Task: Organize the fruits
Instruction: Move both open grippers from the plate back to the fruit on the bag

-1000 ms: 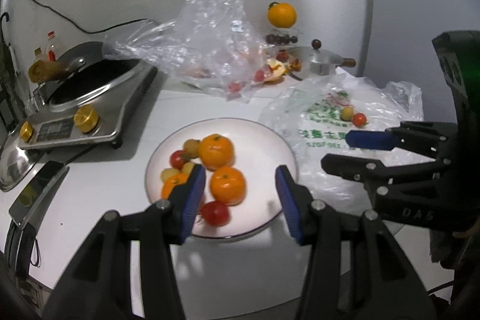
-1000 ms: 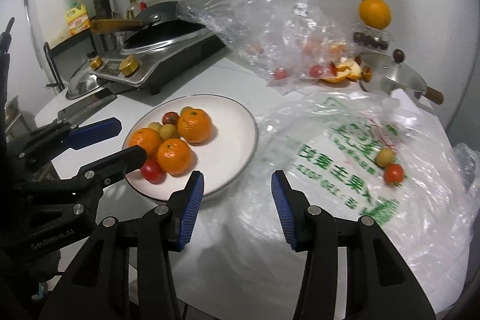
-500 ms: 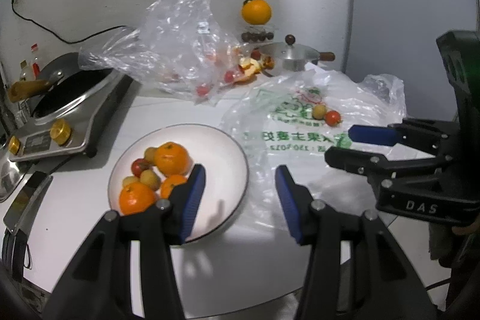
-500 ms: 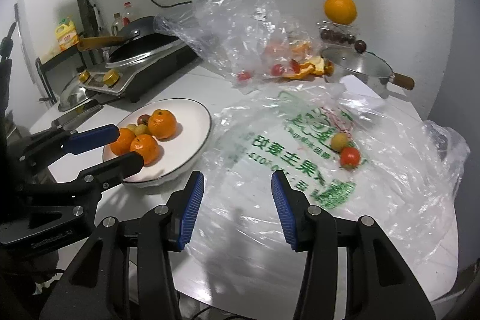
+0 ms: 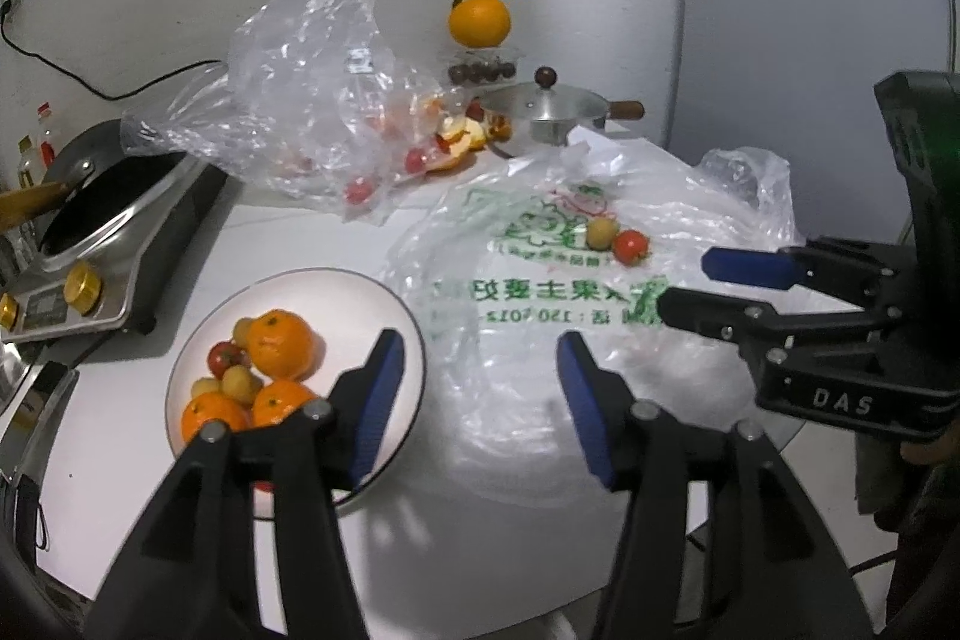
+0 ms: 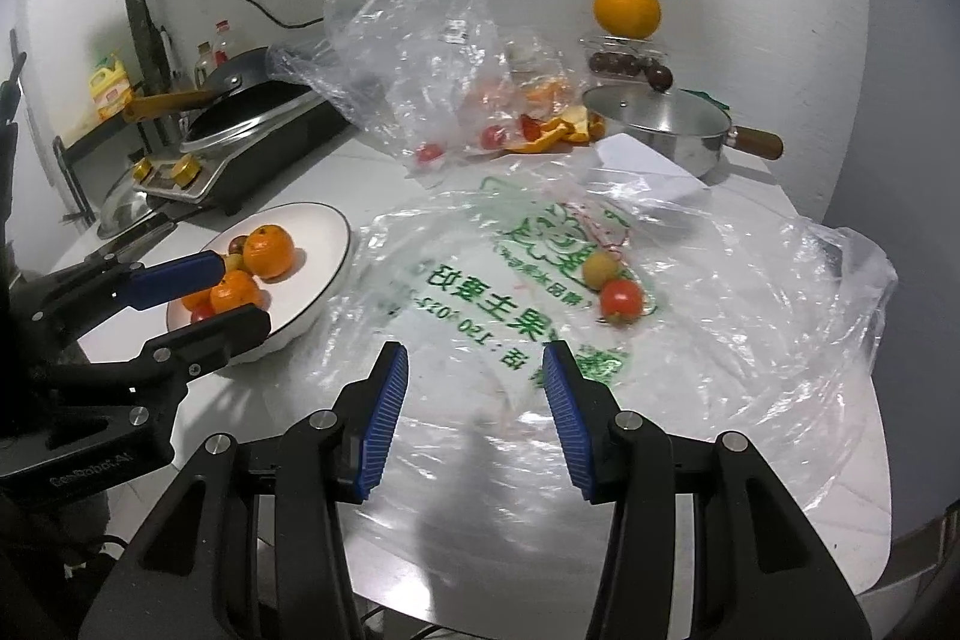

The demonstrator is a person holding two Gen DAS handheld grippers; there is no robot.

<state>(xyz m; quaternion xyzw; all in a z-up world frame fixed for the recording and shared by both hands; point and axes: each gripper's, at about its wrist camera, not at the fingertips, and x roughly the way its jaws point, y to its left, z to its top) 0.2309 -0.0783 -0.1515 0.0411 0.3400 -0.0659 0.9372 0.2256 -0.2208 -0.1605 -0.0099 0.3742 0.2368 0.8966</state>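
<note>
Left gripper [image 5: 474, 397] jaws just widening, right gripper [image 6: 474, 415] jaws released, both empty above printed bag [image 6: 720, 340].

A white tabletop [image 6: 312, 196] carries a round white ceramic plate [image 6: 324, 244] of fruit, a flattened clear plastic bag with green print [image 6: 720, 316], a crumpled clear plastic bag [image 6: 414, 40], a steel lidded saucepan [image 6: 666, 124] and a black-and-silver induction cooker [image 6: 240, 154].

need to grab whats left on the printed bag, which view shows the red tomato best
The right wrist view: the red tomato lies large and unobstructed on the printed plastic bag, touching the yellow-green fruit, ahead of the open right tool. The left wrist view shows the same pair smaller and farther off.
</note>
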